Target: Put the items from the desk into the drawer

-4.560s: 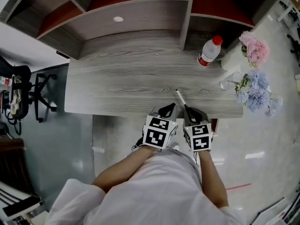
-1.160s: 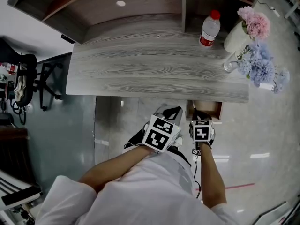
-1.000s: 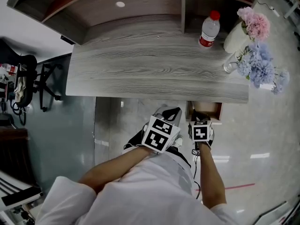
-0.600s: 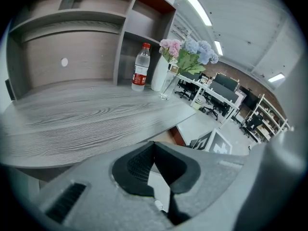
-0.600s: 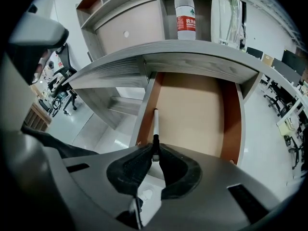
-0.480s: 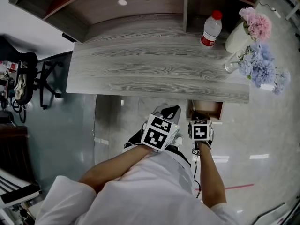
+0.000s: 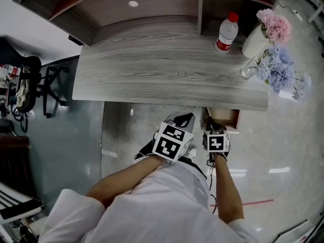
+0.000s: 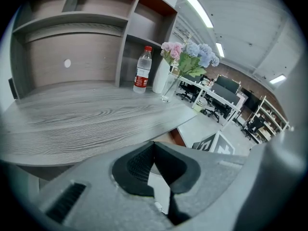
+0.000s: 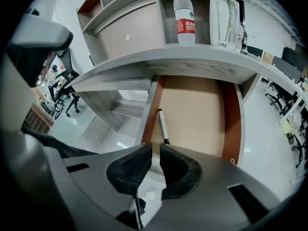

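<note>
Brown drawer (image 9: 197, 109) is holding the pen (image 9: 162, 125); right gripper (image 9: 156, 149) is hovering unclenched and empty, needing level withdrawal; left gripper (image 8: 154, 144) is idling clenched.

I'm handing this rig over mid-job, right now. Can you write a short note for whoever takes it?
Left gripper: jaws together, empty, held in front of the desk.
Right gripper: jaws a narrow gap apart with nothing between them, at the front of the open drawer.
Done: the pen lies inside the drawer, along its left wall.
Left: the water bottle stands at the desk's back right, beside the vases of flowers. The bottle is probably next, if it counts as an item. The drawer is not yet closed.
</note>
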Demonstrator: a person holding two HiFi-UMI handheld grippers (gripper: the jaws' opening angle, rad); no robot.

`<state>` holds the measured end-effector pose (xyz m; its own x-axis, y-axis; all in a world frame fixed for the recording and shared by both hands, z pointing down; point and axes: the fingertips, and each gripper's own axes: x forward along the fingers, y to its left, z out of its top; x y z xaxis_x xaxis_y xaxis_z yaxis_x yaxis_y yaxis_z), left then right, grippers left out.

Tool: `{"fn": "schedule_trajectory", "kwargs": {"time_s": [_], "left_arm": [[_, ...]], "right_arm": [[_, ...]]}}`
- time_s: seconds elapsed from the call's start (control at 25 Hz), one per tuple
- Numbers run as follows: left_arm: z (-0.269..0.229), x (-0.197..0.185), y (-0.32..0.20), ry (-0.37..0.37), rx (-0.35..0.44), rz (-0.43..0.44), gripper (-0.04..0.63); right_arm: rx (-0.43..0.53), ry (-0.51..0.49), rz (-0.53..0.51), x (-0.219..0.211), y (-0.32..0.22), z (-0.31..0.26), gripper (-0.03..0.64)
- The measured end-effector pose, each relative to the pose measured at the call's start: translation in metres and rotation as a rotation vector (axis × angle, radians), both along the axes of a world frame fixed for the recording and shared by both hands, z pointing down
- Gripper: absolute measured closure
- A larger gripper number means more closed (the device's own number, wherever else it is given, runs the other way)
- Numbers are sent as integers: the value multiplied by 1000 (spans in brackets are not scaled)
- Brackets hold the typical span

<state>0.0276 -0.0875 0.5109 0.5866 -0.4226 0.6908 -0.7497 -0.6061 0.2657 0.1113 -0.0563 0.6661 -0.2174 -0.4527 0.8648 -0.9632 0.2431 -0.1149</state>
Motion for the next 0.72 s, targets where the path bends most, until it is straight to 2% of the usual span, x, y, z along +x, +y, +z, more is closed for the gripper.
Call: {"fn": "schedule_trajectory", "kwargs": {"time_s": [0.36,0.72], "left_arm": [[-8,4,7,24,13,-10,592],[-16,1,20,50,25,-37,592]], "right_arm": [[59,-46,13,-8,2,-30,578],[181,-117,0,-23,-3,-87,586]]}}
